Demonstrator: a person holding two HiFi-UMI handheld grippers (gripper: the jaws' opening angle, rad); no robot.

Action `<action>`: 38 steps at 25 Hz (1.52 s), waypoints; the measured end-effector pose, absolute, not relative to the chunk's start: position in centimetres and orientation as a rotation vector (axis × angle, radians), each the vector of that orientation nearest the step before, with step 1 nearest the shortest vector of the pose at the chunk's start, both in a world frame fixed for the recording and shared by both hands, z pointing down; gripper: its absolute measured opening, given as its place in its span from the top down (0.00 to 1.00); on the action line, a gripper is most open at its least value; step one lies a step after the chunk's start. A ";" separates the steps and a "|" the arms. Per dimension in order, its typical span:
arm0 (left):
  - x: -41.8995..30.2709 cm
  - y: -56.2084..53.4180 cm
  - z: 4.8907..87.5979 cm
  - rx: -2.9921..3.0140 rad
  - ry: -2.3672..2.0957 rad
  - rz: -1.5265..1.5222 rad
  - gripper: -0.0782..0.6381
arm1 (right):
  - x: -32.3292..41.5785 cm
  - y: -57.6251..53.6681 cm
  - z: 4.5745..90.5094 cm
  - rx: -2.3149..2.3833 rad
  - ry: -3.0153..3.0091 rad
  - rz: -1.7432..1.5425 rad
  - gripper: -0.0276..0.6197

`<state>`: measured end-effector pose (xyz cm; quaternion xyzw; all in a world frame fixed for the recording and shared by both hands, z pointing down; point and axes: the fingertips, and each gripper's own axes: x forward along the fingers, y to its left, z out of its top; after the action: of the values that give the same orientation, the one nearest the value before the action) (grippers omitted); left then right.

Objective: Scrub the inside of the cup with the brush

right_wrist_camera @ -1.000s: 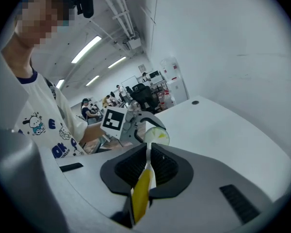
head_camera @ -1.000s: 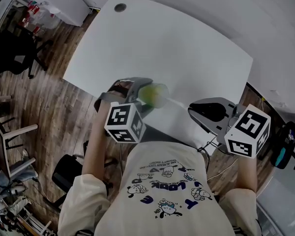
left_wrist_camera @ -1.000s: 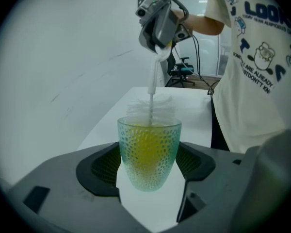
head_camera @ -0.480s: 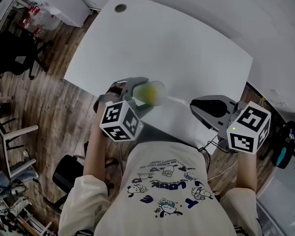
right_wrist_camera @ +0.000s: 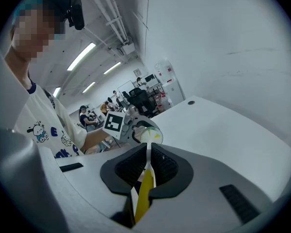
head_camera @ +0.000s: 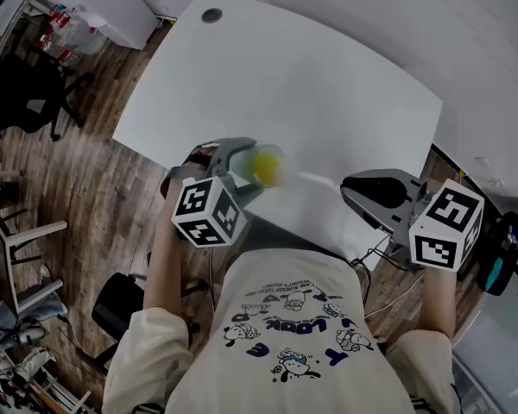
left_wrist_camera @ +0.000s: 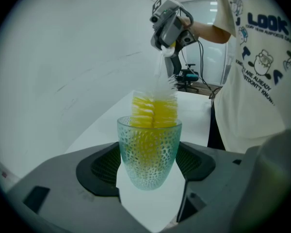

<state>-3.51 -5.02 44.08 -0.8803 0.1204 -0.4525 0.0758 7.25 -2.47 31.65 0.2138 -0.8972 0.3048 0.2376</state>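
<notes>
My left gripper (left_wrist_camera: 148, 166) is shut on a clear teal cup (left_wrist_camera: 149, 152) with a honeycomb pattern, its mouth turned towards the right gripper. In the head view the cup (head_camera: 261, 166) is held above the near edge of the white table (head_camera: 328, 84). A yellow and white bristle brush (left_wrist_camera: 154, 111) sits partly inside the cup, its top bristles above the rim. My right gripper (right_wrist_camera: 148, 171) is shut on the brush's thin white and yellow handle (right_wrist_camera: 144, 193), which runs out to the cup (right_wrist_camera: 148, 136). The handle (head_camera: 319, 180) spans the gap between the grippers.
The person's pale printed shirt (head_camera: 285, 335) fills the near foreground between the arms. A round cable hole (head_camera: 211, 14) lies at the table's far left corner. Chairs (head_camera: 22, 93) and clutter stand on the wooden floor at the left.
The left gripper and cup have shifted slightly left and turned, so the cup's mouth and the yellow bristles show more. The right gripper has moved a little right.
</notes>
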 end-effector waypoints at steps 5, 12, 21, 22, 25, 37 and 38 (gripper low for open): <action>-2.1 -4.5 43.3 -2.645 0.338 -1.319 0.40 | 6.9 -2.5 32.2 0.590 -2.441 0.822 0.89; -1.9 -4.6 43.0 -2.592 0.340 -1.345 0.40 | 6.5 -2.5 32.2 0.597 -2.433 0.817 0.89; -3.1 -5.0 43.5 -2.649 0.371 -1.344 0.40 | 6.4 -2.2 31.9 0.589 -2.444 0.824 0.89; -3.4 -5.1 43.6 -2.647 0.379 -1.352 0.40 | 6.5 -2.3 31.7 0.592 -2.449 0.827 0.89; -3.9 -5.3 43.8 -2.648 0.394 -1.366 0.40 | 6.9 -2.3 31.4 0.601 -2.459 0.838 0.89; -1.9 -4.6 42.9 -2.635 0.363 -1.326 0.40 | 6.4 -2.5 32.1 0.612 -2.431 0.826 0.89; -1.8 -4.6 43.0 -2.629 0.365 -1.328 0.40 | 6.4 -2.5 32.0 0.613 -2.429 0.823 0.89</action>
<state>-1.85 -4.60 42.96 -0.8825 0.1224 -0.4458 0.0866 6.42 -2.49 31.99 0.2253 -0.8920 0.3022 0.2495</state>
